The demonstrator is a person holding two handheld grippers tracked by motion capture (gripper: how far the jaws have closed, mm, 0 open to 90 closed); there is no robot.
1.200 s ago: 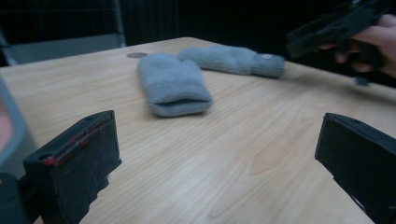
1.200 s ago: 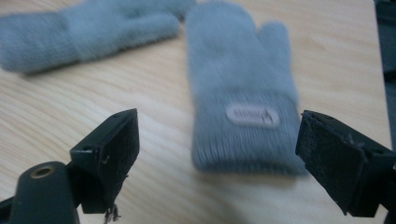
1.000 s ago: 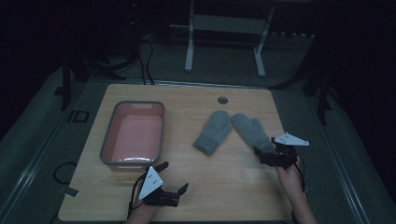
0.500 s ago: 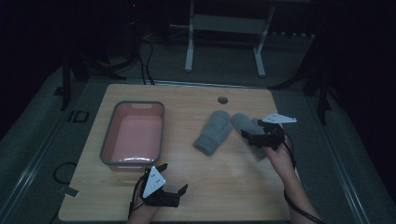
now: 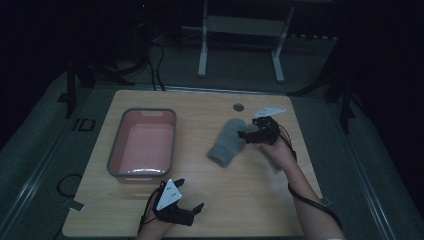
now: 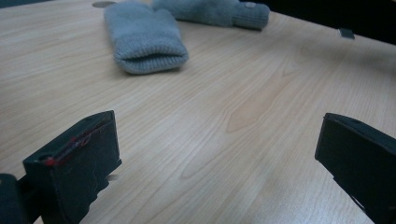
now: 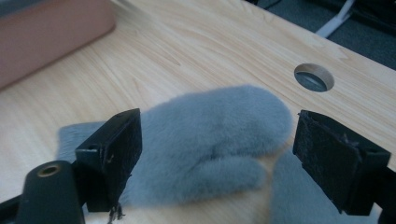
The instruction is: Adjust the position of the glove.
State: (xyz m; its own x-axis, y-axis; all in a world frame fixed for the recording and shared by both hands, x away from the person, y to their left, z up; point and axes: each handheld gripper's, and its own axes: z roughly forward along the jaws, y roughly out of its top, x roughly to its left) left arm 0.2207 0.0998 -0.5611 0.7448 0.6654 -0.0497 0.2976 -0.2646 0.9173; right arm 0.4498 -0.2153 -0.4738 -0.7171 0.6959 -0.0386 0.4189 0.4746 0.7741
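Fingers (image 7: 112,154) of the right gripper (image 5: 250,134) stood spread wide, nothing between them, poised over the near grey mitten (image 7: 210,140) — its rounded tip and thumb lay framed between the two black pads in the right gripper view. That mitten (image 5: 227,141) lay flat on the wooden table (image 5: 240,200), to the right of the pink bin (image 5: 143,145), with the second mitten (image 6: 215,11) just beside it, its edge showing at the lower right of the right gripper view. The left gripper (image 5: 192,212) rested near the table's front edge, equally spread and holding nothing, well apart from both mittens.

To do the pickup well, the right gripper probably needed to come straight down and pinch a good fold of the knit near the tip rather than only the surface nap — soft fabric slips from a shallow bite. It seemed wise to keep the far pad off the neighbouring mitten, so only one came up, and to lift slowly, since a limp mitten would sag and drag toward the bin.
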